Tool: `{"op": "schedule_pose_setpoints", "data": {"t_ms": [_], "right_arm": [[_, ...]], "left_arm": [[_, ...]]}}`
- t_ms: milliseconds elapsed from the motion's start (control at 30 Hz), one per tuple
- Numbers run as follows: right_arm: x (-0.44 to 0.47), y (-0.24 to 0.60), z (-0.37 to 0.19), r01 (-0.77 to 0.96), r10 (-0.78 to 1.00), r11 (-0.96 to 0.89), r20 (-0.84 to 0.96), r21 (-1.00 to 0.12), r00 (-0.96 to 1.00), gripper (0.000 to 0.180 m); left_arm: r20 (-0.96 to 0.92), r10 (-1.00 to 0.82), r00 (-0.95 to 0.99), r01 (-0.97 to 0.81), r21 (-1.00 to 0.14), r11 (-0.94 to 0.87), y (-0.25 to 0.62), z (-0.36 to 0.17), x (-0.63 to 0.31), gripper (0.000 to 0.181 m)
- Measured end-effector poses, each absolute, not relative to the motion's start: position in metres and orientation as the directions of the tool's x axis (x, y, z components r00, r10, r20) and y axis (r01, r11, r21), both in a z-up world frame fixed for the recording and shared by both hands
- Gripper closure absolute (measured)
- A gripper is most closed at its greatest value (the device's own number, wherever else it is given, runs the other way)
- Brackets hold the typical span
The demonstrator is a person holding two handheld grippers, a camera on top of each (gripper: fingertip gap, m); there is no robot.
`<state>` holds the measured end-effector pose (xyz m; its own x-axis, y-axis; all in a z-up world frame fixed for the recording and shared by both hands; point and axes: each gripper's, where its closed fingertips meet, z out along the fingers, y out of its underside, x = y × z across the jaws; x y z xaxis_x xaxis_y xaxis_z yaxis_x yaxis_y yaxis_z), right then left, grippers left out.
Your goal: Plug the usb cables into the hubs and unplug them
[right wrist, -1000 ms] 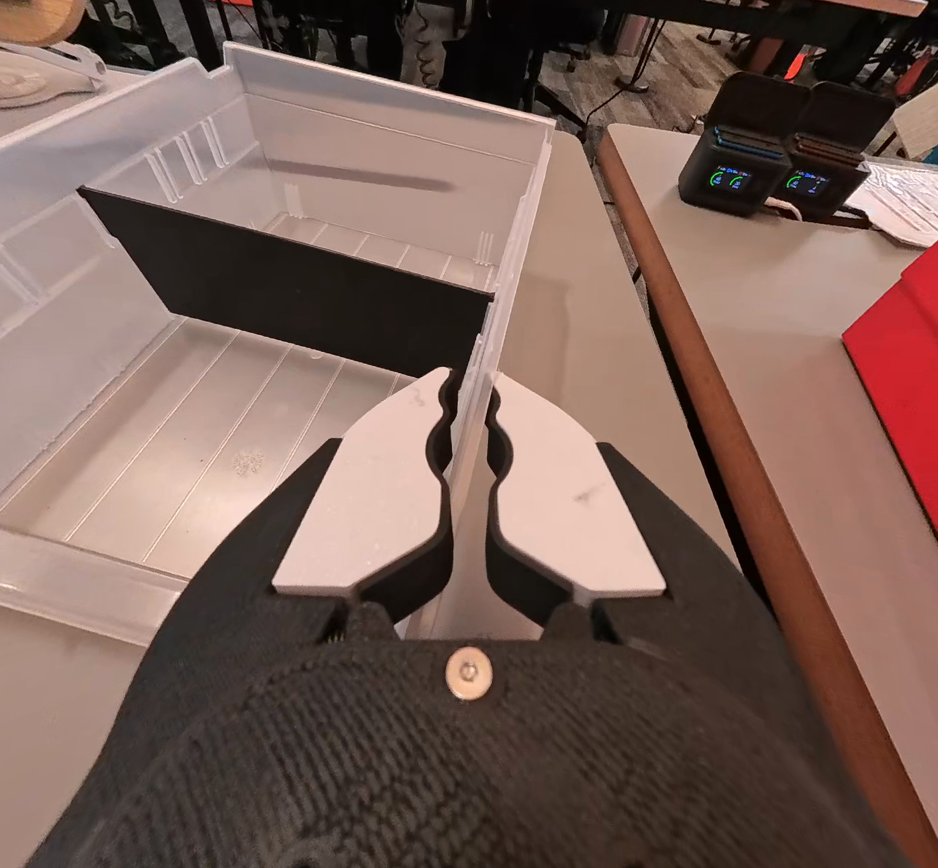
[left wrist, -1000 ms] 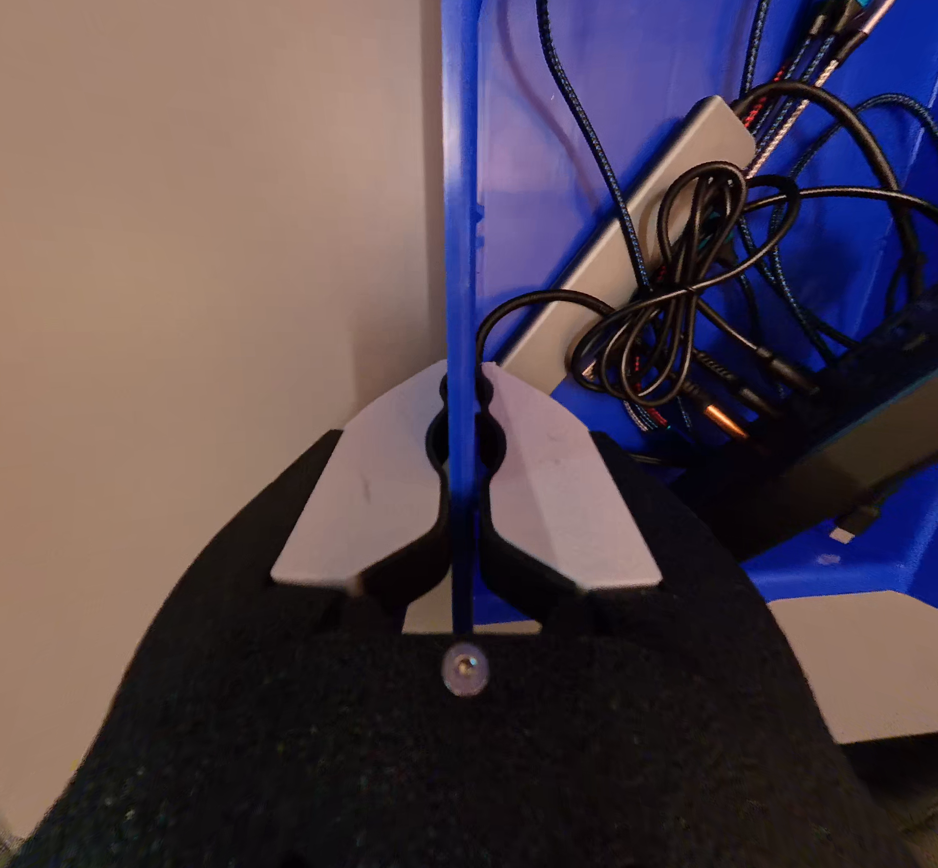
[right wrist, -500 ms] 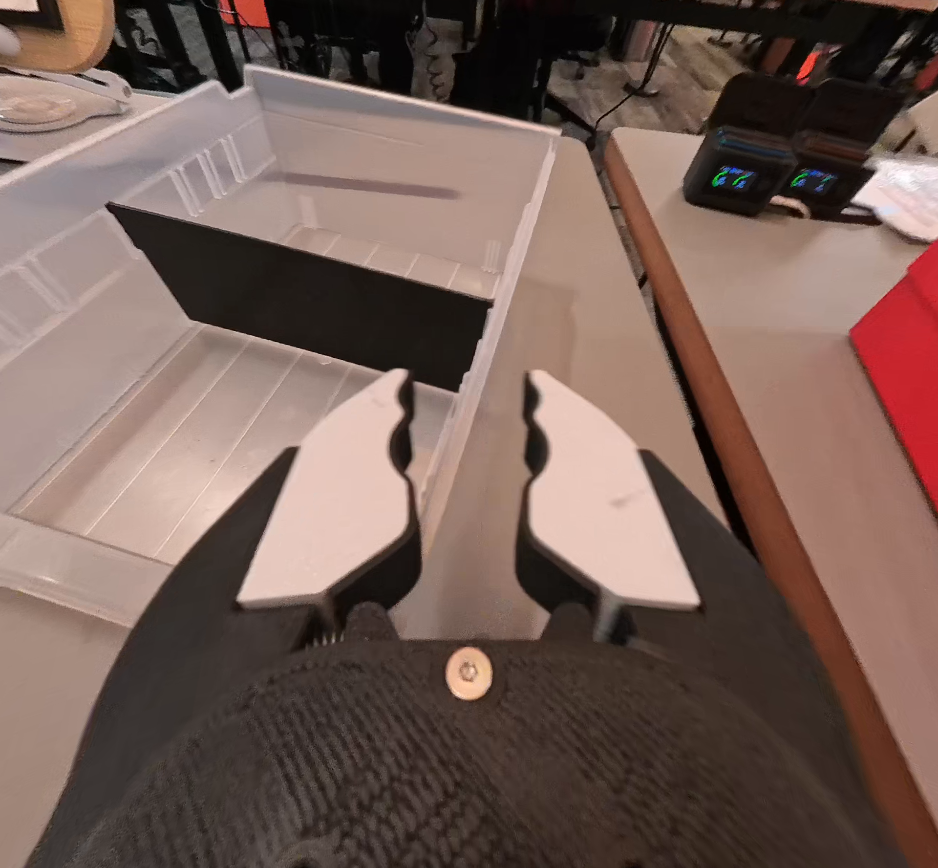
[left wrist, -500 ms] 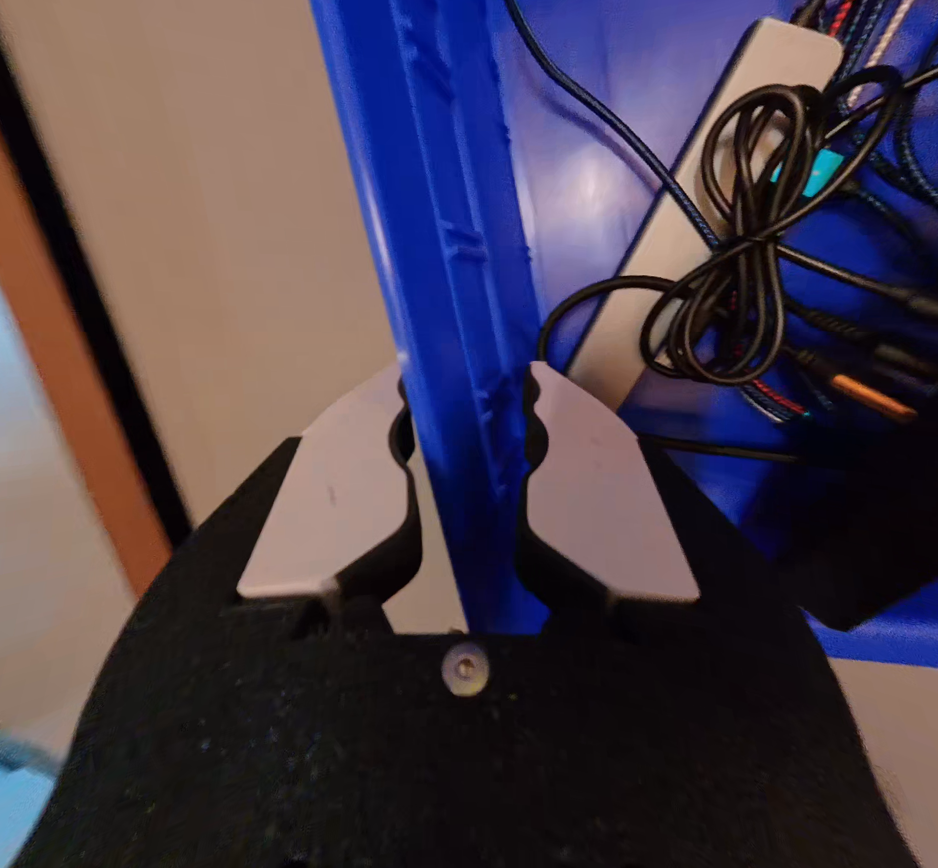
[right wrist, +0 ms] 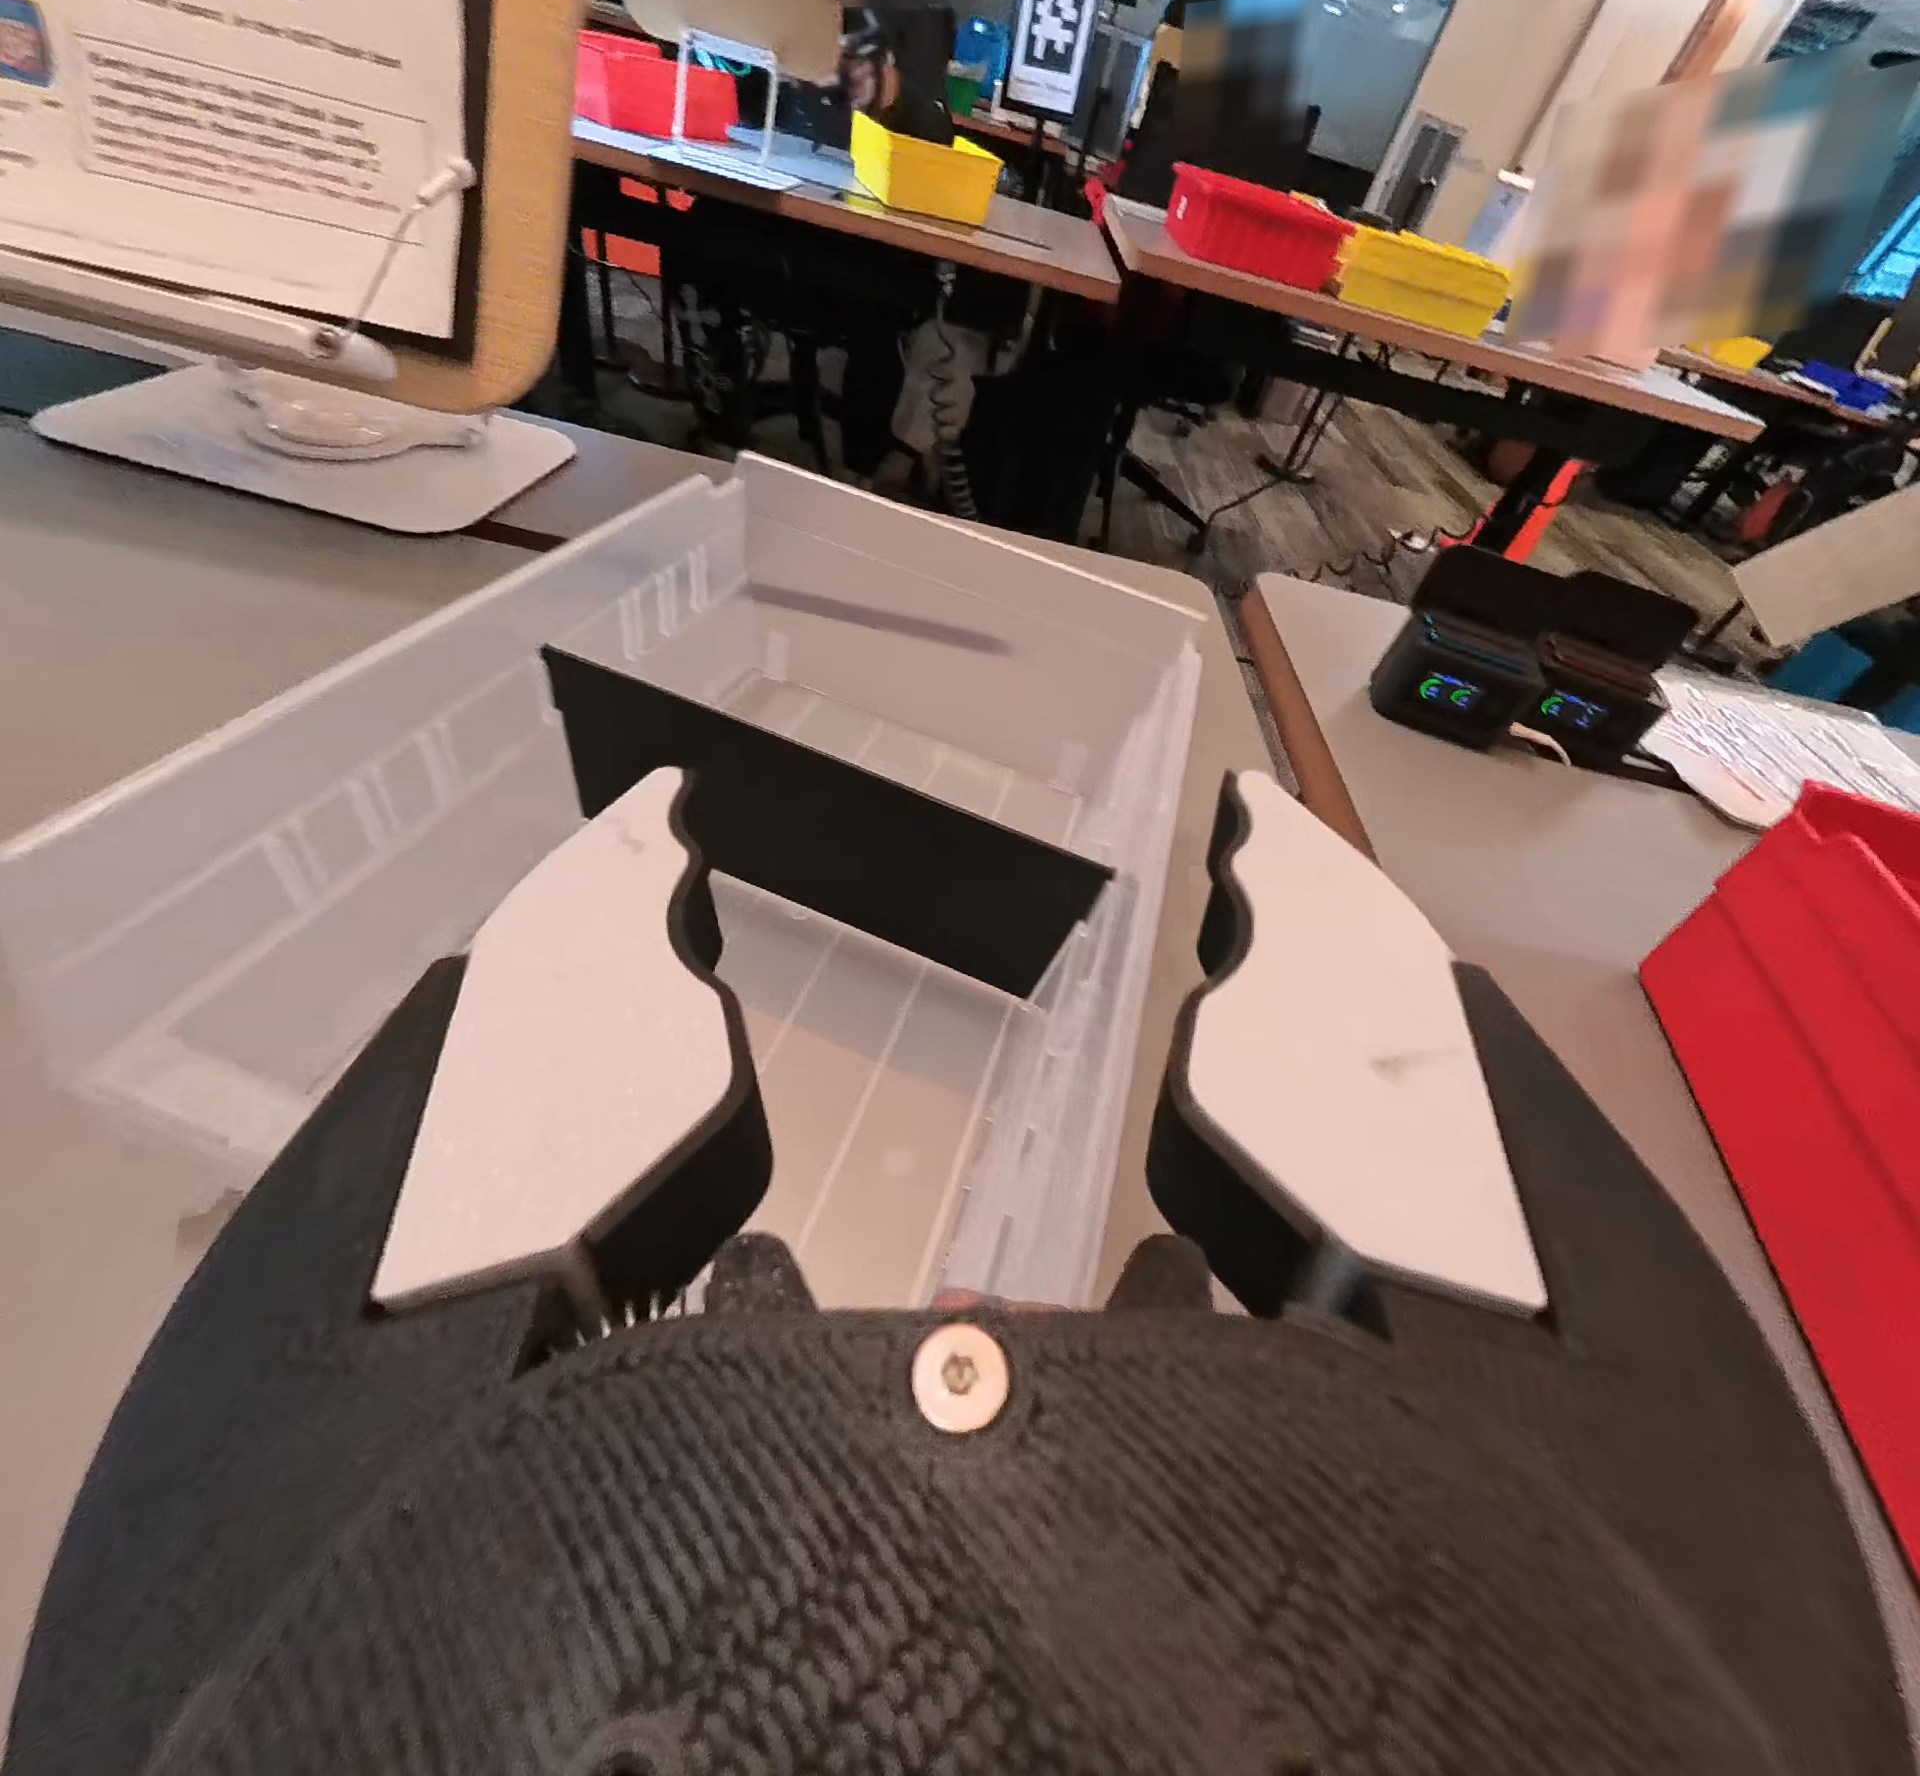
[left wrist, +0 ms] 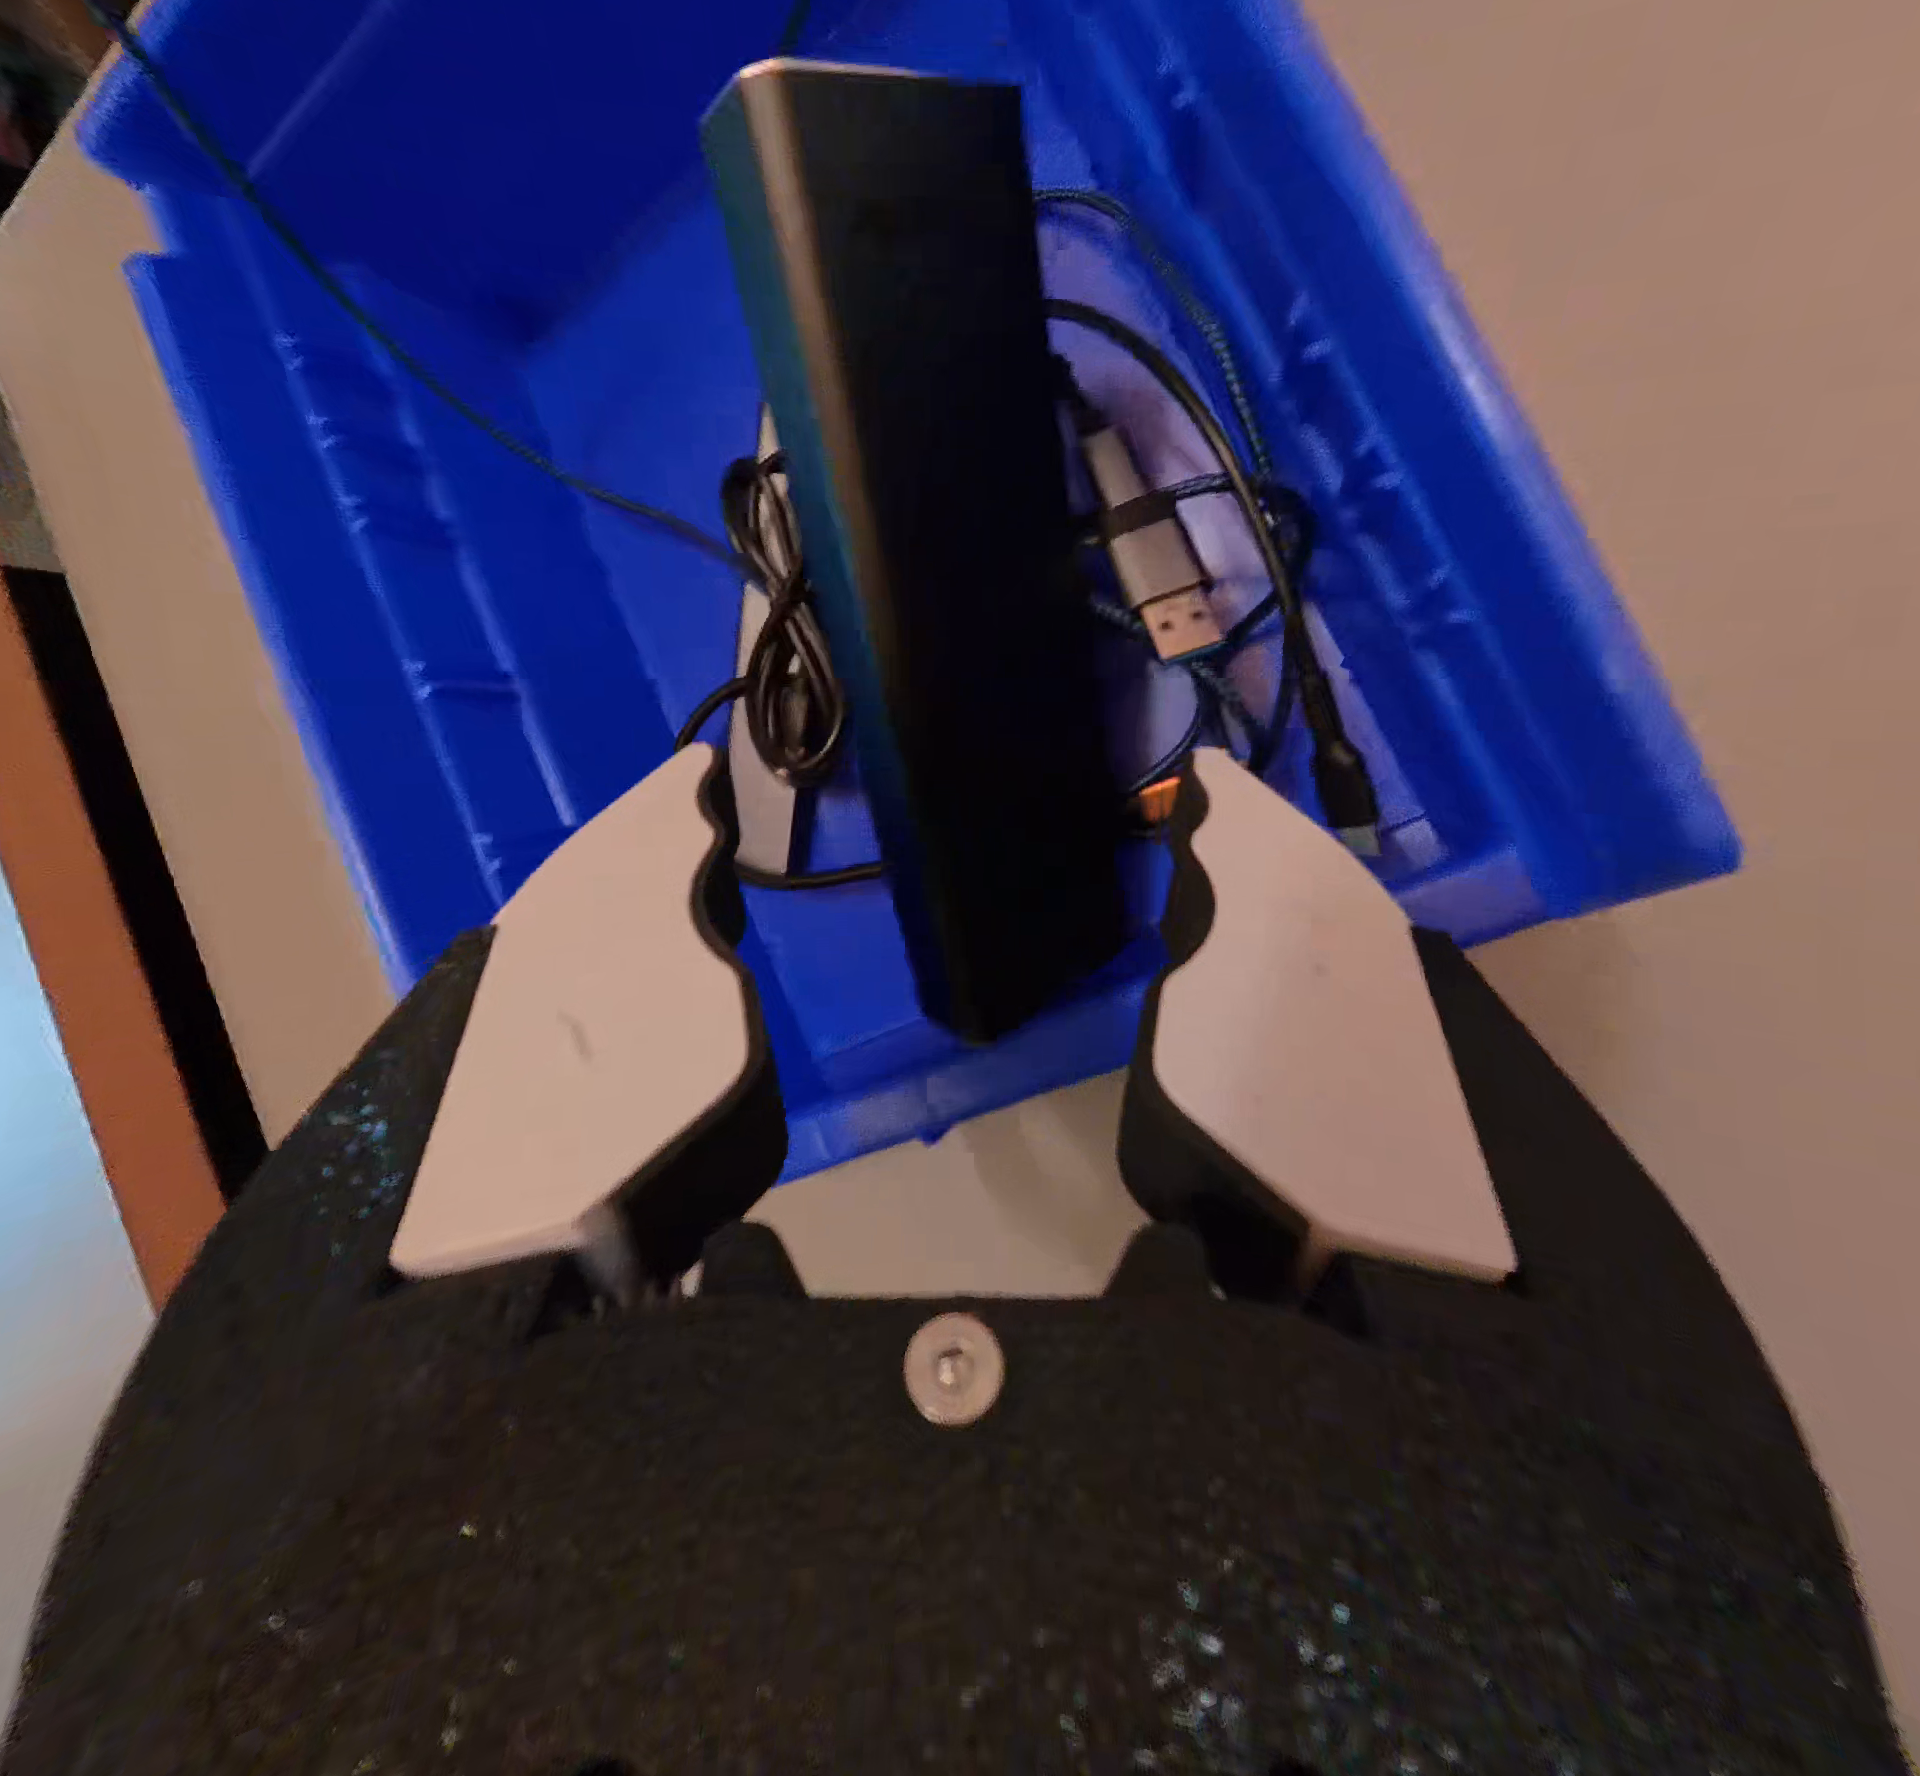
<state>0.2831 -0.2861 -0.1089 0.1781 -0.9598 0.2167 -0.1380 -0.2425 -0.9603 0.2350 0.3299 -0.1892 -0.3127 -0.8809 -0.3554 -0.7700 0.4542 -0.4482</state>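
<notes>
- My left gripper (left wrist: 951,791) hangs with its jaws spread wide and empty above the near end of a blue bin (left wrist: 436,646) on a pale table (left wrist: 1621,168).
- A long black hub (left wrist: 925,521) leans up out of the bin, its near end in line with the gap between my fingers, touching neither.
- Right of the hub lies a silver USB plug (left wrist: 1153,563) among braided cables (left wrist: 1262,521); left of it a coiled black cable (left wrist: 784,646). Something pale lies under the coil, too blurred for me to name.
- The table's brown edge (left wrist: 73,895) runs close at far left.
- My right gripper (right wrist: 951,822), equally wide and holding nothing, faces a clear bin (right wrist: 312,833) split by a black divider (right wrist: 831,822); both compartments are bare.
- Only this view shows the red bin (right wrist: 1808,1030) at right and two black chargers (right wrist: 1527,677) on the next table.
</notes>
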Motion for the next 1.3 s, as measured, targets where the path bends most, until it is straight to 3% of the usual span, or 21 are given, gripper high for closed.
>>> {"op": "schedule_pose_setpoints", "data": {"t_ms": [267,567,733,967,1300], "right_arm": [[0.281,-0.254,-0.112,-0.127,-0.936,-0.266,0.224,-0.956,0.27,0.09],[0.282,-0.24,-0.117,-0.13,-0.927,-0.247,0.195,-0.96,0.321,0.091],[0.282,-0.24,-0.118,-0.132,-0.929,-0.221,0.167,-0.966,0.33,0.092],[0.281,-0.236,-0.114,-0.121,-0.924,-0.218,0.165,-0.968,0.345,0.095],[0.273,-0.199,-0.111,-0.089,-0.881,-0.246,0.185,-0.965,0.436,0.097]], "left_arm": [[-0.501,-0.805,-0.318,-0.846,-0.234,0.479,0.336,-0.222,0.245,0.106],[-0.639,-0.737,-0.22,-0.884,-0.189,0.428,0.351,-0.237,0.259,0.103],[-0.707,-0.654,-0.269,-0.829,-0.175,0.531,0.354,-0.234,0.265,0.112],[-0.569,-0.785,-0.247,-0.765,-0.383,0.518,0.341,-0.202,0.265,0.114],[-0.045,-0.986,-0.162,-0.631,-0.764,0.138,0.319,-0.146,0.257,0.117]]}}
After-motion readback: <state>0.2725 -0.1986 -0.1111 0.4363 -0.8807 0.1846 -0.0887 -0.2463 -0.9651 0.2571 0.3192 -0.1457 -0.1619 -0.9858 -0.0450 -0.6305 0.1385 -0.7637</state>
